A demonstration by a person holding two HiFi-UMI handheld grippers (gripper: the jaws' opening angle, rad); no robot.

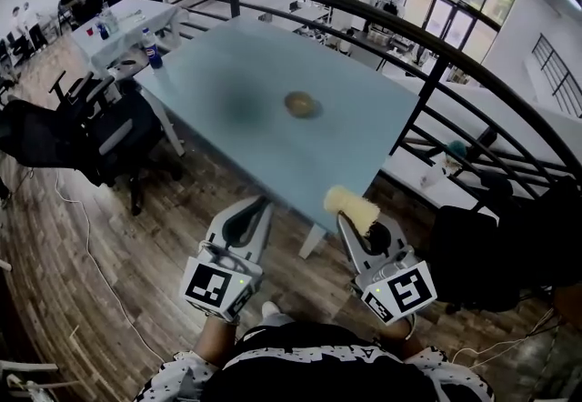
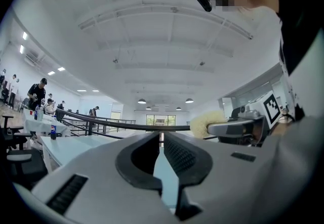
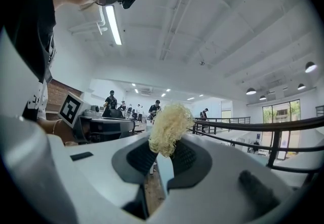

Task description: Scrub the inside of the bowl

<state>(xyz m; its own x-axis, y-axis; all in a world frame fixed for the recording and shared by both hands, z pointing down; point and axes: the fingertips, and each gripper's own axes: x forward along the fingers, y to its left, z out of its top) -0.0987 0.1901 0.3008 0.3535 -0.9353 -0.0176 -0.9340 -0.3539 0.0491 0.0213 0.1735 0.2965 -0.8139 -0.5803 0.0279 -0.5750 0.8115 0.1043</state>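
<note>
The desk is bare all around the bowl near its middle, which is left open from above and every side. The left gripper and the right gripper, a scrubber clamped in its fingers, are held over the floor, short of the near desk edge. A black railing is curved close behind the far edge; office chairs are crowded at the left.

We wear a black top w/ white, black-speckled sleeves at 6 o'clock. Left claw & right claw: pale grey shells, dark ribbed pads, black-white marker cubes.
</note>
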